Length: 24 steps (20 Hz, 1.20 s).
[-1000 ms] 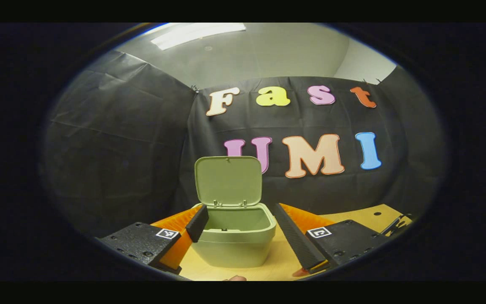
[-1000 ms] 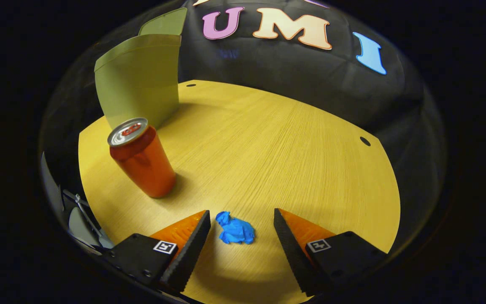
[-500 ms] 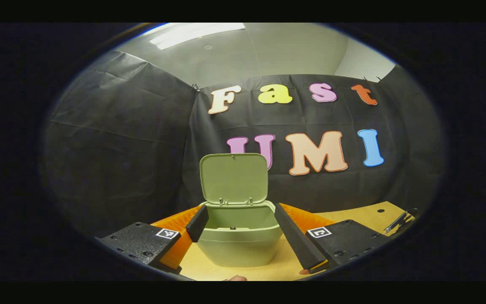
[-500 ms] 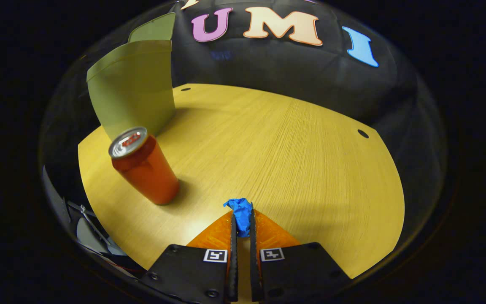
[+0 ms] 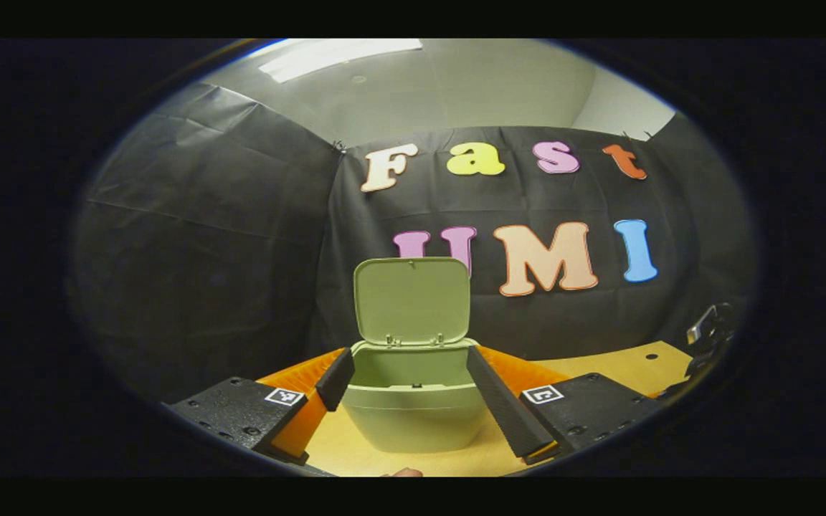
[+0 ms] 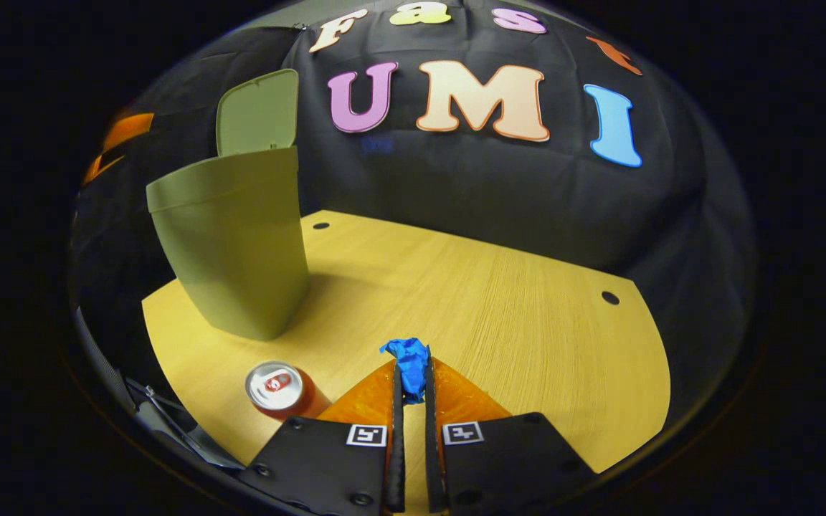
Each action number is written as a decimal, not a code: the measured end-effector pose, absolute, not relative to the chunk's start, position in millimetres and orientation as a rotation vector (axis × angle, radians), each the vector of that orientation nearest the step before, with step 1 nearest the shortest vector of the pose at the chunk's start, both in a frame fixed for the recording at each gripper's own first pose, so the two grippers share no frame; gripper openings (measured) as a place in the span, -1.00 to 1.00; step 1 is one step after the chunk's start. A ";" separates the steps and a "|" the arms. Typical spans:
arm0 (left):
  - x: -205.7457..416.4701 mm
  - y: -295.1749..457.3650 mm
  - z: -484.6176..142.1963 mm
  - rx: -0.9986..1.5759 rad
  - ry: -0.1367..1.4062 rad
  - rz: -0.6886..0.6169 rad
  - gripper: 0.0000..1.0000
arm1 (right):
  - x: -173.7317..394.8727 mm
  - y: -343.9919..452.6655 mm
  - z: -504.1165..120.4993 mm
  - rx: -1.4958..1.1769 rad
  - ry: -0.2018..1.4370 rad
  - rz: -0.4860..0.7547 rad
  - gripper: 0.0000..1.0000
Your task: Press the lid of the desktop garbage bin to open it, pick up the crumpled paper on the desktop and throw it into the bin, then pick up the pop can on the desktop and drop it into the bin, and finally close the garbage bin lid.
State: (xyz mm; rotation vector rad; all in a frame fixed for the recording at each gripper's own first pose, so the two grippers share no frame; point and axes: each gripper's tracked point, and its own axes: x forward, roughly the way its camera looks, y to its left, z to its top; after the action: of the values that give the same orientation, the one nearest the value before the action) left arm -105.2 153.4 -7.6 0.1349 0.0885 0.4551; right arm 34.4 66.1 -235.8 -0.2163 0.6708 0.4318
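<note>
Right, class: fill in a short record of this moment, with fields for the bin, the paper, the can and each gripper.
bin: pale green plastic desktop bin, lid raised upright
paper: crumpled blue paper, pinched in the right gripper, clear of the wooden desktop
can: red pop can, upright on the desktop
left gripper: open, facing the bin

The pale green plastic bin (image 6: 234, 244) looks smooth and matt, as does its raised green plastic lid (image 5: 413, 299). The yellow wooden desk (image 6: 499, 315) shows fine straight grain with a dull sheen. The red metal pop can (image 6: 280, 390) has a shiny silvery top. The blue crumpled paper (image 6: 409, 358) is creased and matt. The black cloth wall (image 5: 205, 244) hangs wrinkled, faintly glossy.
</note>
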 end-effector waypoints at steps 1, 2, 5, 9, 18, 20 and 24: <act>-105.4 156.9 -8.5 0.134 0.089 0.456 0.88 | 39.9 72.3 -223.8 -0.205 0.644 0.435 -0.72; -105.4 159.6 -7.9 0.135 0.091 0.457 0.90 | 45.7 79.6 -212.1 -0.193 0.622 0.441 -0.72; -109.2 168.4 -8.8 0.137 0.097 0.462 0.90 | 57.7 101.7 -179.3 -0.177 0.538 0.464 -0.72; -112.6 178.5 -10.4 0.139 0.101 0.464 0.90 | 69.8 139.7 -138.0 -0.163 0.440 0.514 -0.73; -125.9 212.1 -18.0 0.136 0.126 0.489 0.89 | 77.5 223.8 -79.2 -0.124 0.300 0.621 -0.73; -130.5 221.6 -20.2 0.142 0.135 0.496 0.90 | 79.1 243.8 -72.9 -0.117 0.286 0.644 -0.74; -140.8 241.1 -19.9 0.147 0.139 0.520 0.89 | 75.3 282.9 -64.1 -0.099 0.266 0.688 -0.74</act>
State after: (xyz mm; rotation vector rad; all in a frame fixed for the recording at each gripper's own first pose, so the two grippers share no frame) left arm -140.8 241.1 -19.9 0.1469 0.1392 0.5196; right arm 75.3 282.9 -64.1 -0.0991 0.2656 0.6878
